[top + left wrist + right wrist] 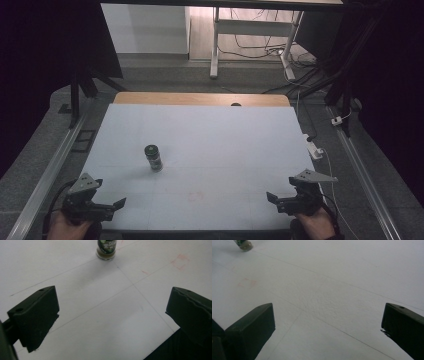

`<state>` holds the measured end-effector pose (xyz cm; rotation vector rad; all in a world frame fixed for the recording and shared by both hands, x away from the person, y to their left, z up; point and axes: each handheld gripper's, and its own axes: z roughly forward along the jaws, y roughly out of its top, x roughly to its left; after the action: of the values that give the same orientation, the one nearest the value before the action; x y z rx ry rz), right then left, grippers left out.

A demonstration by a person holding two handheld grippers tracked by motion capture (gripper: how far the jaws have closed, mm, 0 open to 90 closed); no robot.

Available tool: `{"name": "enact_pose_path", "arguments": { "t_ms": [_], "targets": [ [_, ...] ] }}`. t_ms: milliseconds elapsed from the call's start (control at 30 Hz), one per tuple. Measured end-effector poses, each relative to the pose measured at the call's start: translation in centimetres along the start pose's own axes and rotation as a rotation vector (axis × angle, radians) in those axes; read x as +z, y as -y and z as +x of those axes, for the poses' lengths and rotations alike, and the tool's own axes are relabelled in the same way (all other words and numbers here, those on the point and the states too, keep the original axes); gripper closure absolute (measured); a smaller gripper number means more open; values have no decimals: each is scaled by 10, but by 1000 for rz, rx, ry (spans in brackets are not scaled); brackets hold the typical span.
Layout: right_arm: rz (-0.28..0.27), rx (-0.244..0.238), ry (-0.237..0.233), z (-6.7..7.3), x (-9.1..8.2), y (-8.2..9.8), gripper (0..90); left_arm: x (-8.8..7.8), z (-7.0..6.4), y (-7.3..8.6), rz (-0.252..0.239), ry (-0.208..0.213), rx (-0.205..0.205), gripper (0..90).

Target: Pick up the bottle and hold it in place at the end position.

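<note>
The white table (210, 140) takes up most of the high view, its surface marked with thin pencilled grid lines and a faint reddish square near my edge. Beyond the far edge a strip of bare wood shows, then grey floor with a white desk frame (216, 45) and loose cables.

My left tongs (111, 209) sit at the near left corner of the table, held in my left hand (67, 229). In the left gripper view both black jaws stand wide apart, with bare table between them and nothing held. My right tongs (278, 201) sit at the near right corner in my right hand (315, 227). The jaws there are equally spread, again with nothing between them.

The small jar (153, 157) stands upright on the table, left of centre, well apart from both tongs and nearer the left pair. It has a dark lid and a green and white label. In the left gripper view the jar (106, 250) lies straight ahead at the top edge
</note>
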<state>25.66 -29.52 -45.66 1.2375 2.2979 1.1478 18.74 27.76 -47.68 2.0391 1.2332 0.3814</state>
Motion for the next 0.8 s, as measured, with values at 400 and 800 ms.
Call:
{"name": "enact_pose_path", "arguments": {
  "t_ms": [400, 800],
  "targets": [
    [19, -23, -32, 1, 2, -1, 0, -1, 4, 0, -13, 31, -33, 0],
    [35, -41, -44, 3, 3, -1, 0, 0, 6, -1, -13, 50, -41, 0]
  ]
}}
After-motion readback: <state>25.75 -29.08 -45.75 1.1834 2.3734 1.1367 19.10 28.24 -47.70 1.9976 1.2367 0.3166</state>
